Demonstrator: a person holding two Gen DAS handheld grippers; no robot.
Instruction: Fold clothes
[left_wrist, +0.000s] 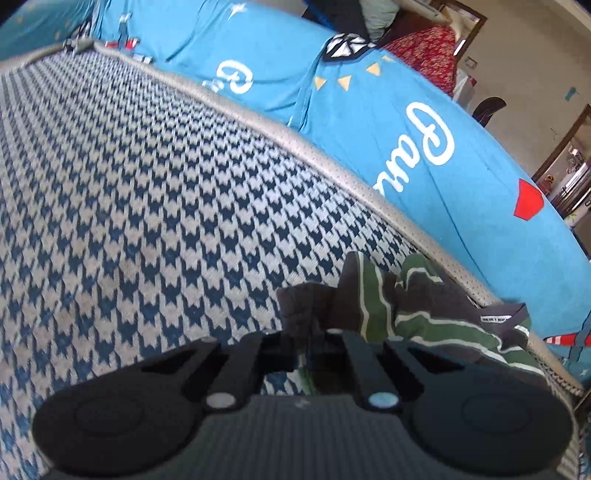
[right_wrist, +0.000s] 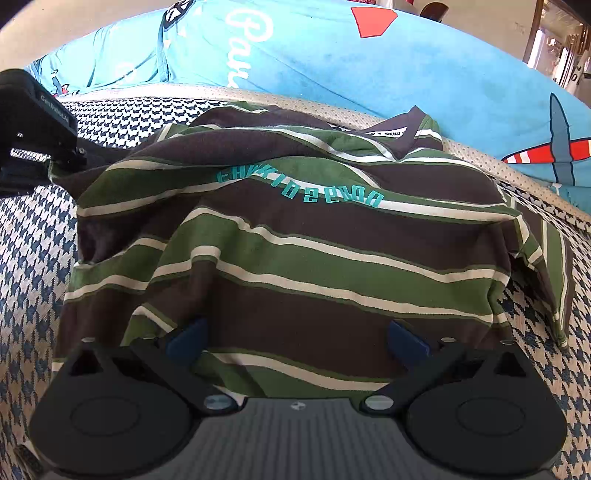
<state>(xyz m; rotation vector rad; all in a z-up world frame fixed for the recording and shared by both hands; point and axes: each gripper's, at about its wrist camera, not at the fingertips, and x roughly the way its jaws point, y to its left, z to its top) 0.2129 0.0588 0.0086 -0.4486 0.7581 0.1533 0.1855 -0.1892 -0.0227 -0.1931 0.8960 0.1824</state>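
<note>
The striped shirt (right_wrist: 303, 236), in brown, green and cream bands, lies spread and rumpled on a houndstooth mat (right_wrist: 33, 251) with a beige perforated border (right_wrist: 369, 114). The shirt's collar (right_wrist: 402, 134) lies at its far end, touching that border, and its hem is nearest the right gripper (right_wrist: 295, 338), so its long axis runs from the gripper away toward the border, with the stripes crossing that line. Teal lettering (right_wrist: 299, 188) arcs across the chest, upside down from this side. Beyond the border rises a blue printed cover (right_wrist: 369, 66) with white script, closing off the far side of the shirt. To the left of the shirt the mat is bare right out to its border, which gives open room there; to the right of the shirt only a narrow band of mat shows beside a drooping sleeve (right_wrist: 550, 266). The right gripper hovers over the hem with its jaws wide apart, its blue fingertips (right_wrist: 184, 339) over the fabric and holding nothing. At the shirt's left edge, the left gripper (left_wrist: 314, 339) is closed tight, pinching a bunched fold of the cloth, which rises in a peak at its tip.
</note>
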